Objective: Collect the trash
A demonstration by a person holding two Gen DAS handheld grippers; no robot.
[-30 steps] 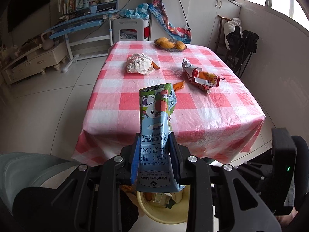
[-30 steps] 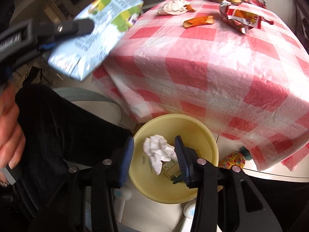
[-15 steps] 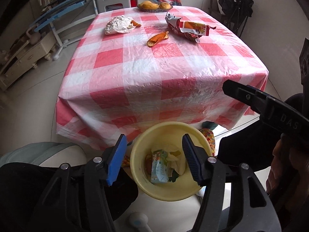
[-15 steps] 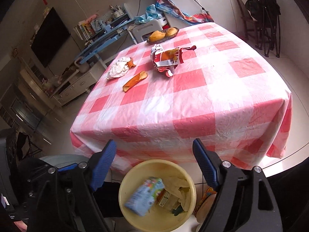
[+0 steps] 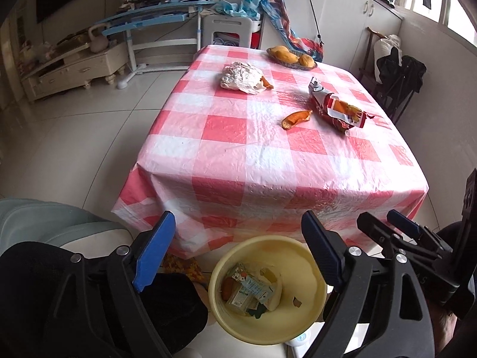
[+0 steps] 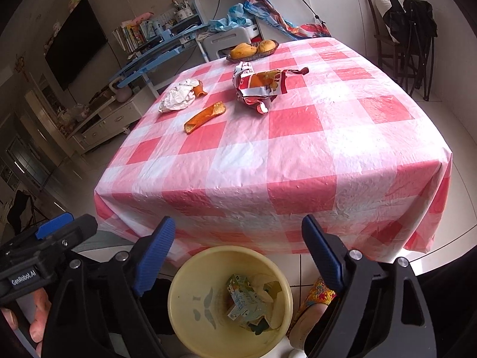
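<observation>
My left gripper (image 5: 237, 223) hangs over the yellow bin (image 5: 311, 271) on the floor. Its jaws are opening and nothing is between them. The milk carton (image 5: 250, 291) lies inside the bin among other scraps. My right gripper (image 6: 238, 223) is above the same bin (image 6: 182, 295), its jaws also opening and empty; the carton (image 6: 241, 298) shows below it. On the checked table lie a crumpled white wrapper (image 5: 241, 76), an orange peel (image 5: 295, 118) and a torn red snack bag (image 5: 337, 109).
A dish of yellow fruit (image 5: 293, 56) stands at the table's far edge. The tablecloth (image 6: 298, 197) hangs down just behind the bin. A grey seat (image 5: 44, 223) is at the lower left, dark chairs (image 6: 408, 38) at the far right, and a patterned slipper (image 6: 320, 295) beside the bin.
The left gripper let go of the milk carton and the right gripper let go of a white tissue; both now lie in the bin. Both pairs of jaws have spread wide.
</observation>
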